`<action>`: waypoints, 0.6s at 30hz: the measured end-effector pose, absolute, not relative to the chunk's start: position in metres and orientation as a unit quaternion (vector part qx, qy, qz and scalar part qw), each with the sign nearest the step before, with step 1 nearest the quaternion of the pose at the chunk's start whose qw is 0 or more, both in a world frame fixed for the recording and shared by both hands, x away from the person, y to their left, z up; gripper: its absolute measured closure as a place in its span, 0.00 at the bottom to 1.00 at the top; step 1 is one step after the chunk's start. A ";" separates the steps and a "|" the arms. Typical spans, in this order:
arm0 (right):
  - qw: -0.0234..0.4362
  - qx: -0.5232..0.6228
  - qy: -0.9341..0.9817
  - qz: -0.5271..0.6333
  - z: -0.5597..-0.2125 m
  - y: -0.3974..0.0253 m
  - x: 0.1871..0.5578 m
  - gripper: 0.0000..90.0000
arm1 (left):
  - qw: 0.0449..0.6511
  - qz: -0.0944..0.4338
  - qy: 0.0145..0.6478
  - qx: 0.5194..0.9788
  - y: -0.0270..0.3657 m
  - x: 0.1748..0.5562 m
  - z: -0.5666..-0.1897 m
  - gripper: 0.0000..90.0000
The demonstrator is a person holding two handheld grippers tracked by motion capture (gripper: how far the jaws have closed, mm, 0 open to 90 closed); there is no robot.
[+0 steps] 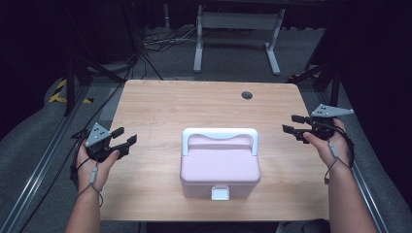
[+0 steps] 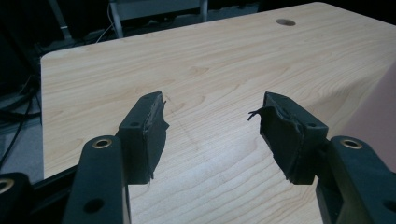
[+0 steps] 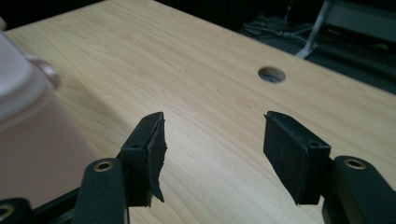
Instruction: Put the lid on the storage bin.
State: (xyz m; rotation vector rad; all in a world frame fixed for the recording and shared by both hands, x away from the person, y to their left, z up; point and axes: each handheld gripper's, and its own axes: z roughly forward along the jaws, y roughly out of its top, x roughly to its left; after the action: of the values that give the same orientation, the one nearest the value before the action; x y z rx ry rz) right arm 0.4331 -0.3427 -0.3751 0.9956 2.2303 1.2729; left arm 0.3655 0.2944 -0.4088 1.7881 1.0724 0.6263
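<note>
Two forearms rise from near edge, palms inward. Left gripper [image 1: 124, 137] at 9 o'clock of pink box [image 1: 220, 167], jaws spread wide, nothing between. Right gripper [image 1: 291, 124] at 2 o'clock of box, jaws likewise parted, empty. One box, lid shut, white handle [image 1: 219, 134], near-centre on table [image 1: 194, 104]. Bare wood around it; one cable hole [image 1: 247, 95] toward far edge.

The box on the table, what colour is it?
The box is pale pink, with a white handle and white front latch. The high view shows it best.
</note>
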 end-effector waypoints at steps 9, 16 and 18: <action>0.193 0.403 0.777 0.442 -0.419 -0.361 0.447 0.41 | 0.459 0.249 0.442 0.730 0.292 0.378 -0.419 0.44; 0.192 0.418 0.777 0.430 -0.443 -0.363 0.450 0.40 | 0.459 0.236 0.448 0.730 0.289 0.386 -0.429 0.44; 0.194 0.419 0.779 0.424 -0.449 -0.362 0.451 0.40 | 0.468 0.222 0.456 0.724 0.286 0.388 -0.431 0.45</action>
State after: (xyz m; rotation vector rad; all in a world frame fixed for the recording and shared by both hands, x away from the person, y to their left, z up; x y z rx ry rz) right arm 0.4506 -0.3622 -0.4493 1.1741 2.1859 1.1892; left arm 0.3875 0.2862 -0.4311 1.7756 1.1174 0.5456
